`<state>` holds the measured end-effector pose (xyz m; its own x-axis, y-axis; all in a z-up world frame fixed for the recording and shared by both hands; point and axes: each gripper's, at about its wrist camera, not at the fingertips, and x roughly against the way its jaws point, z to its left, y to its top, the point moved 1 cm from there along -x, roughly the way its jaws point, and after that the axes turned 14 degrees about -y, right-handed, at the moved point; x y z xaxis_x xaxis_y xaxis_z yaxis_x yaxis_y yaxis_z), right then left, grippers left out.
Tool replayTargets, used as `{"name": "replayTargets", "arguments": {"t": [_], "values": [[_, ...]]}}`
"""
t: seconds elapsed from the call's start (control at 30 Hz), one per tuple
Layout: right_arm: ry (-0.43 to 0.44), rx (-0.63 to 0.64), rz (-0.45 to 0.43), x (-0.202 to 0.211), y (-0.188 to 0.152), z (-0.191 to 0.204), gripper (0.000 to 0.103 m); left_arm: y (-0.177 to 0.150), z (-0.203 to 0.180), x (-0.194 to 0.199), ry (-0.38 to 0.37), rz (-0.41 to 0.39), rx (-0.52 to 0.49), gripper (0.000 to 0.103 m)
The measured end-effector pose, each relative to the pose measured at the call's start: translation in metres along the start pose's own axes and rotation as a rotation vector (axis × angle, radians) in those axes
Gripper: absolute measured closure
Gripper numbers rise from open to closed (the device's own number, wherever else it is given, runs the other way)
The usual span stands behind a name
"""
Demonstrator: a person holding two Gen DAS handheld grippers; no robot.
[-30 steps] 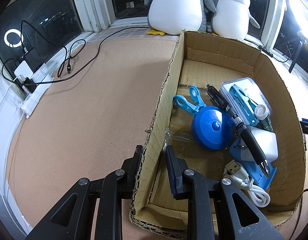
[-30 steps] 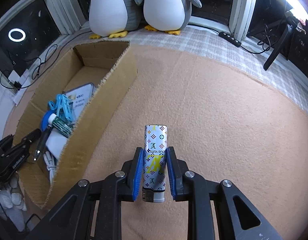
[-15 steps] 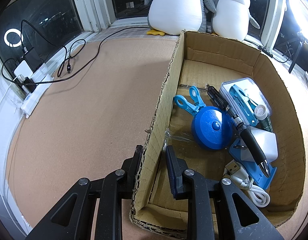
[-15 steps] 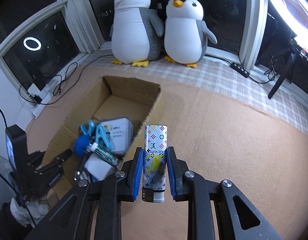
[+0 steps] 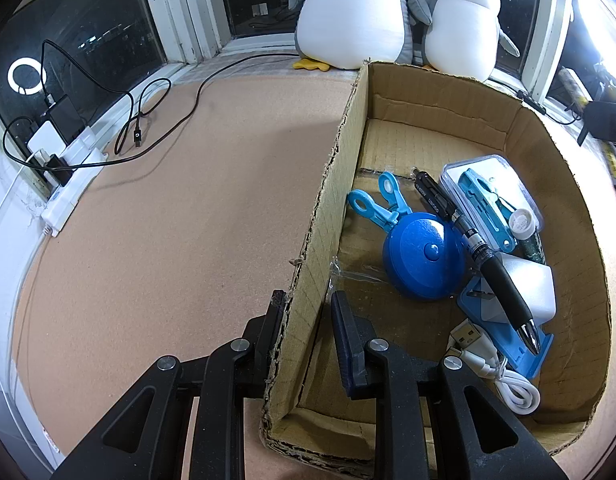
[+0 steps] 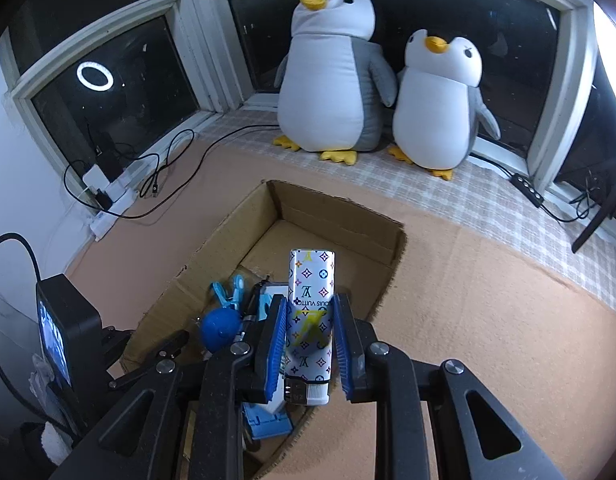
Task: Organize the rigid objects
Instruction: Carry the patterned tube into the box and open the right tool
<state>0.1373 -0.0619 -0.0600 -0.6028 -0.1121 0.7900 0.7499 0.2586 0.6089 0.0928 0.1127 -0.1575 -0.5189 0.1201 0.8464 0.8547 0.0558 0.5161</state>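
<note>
My left gripper [image 5: 308, 320] is shut on the near left wall of an open cardboard box [image 5: 336, 184], one finger outside and one inside. In the box lie a round blue tape measure [image 5: 424, 256], a blue clip [image 5: 378, 204], a black pen [image 5: 480, 252], a clear case [image 5: 488, 196], a white charger [image 5: 532, 292] and a white USB cable [image 5: 496, 372]. My right gripper [image 6: 310, 320] is shut on a white patterned lighter [image 6: 311, 280], held upright in the air above the near part of the box [image 6: 340, 216].
Two plush penguins [image 6: 332, 80] sit on the checked sill behind the box. A power strip with black cables [image 5: 71, 176] lies at the left edge of the tan mat [image 5: 167, 240]. A black tripod leg [image 6: 600, 216] stands at the right.
My right gripper has risen and swung left with the lighter, from beside the box to above it. The left gripper and the box have stayed still.
</note>
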Motion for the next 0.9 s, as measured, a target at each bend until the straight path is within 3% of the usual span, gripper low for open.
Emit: {"name": "replayTargets", "arguments": {"t": [0.27,0.6,0.63,0.67,0.73,0.9], "values": [[0.018,0.013,0.057,-0.028,0.003,0.018,0.082,0.000,0.000,0.000,-0.002,-0.001,0.002,0.079],[0.022,0.035,0.067,-0.039,0.003,0.027,0.081,-0.002,-0.001,0.000,-0.002,-0.001,0.004,0.079],[0.022,0.037,0.067,-0.039,0.003,0.027,0.075,-0.001,0.000,0.000,-0.002,-0.002,0.004,0.079],[0.019,0.038,0.063,-0.039,0.003,0.027,0.062,-0.001,0.000,0.000,-0.002,-0.002,0.004,0.079],[0.015,0.038,0.052,-0.038,0.004,0.028,0.050,-0.001,-0.001,0.000,-0.002,-0.002,0.004,0.079],[0.015,0.030,0.058,-0.040,0.002,0.025,0.050,-0.002,-0.001,0.000,-0.002,-0.002,0.004,0.079]]}}
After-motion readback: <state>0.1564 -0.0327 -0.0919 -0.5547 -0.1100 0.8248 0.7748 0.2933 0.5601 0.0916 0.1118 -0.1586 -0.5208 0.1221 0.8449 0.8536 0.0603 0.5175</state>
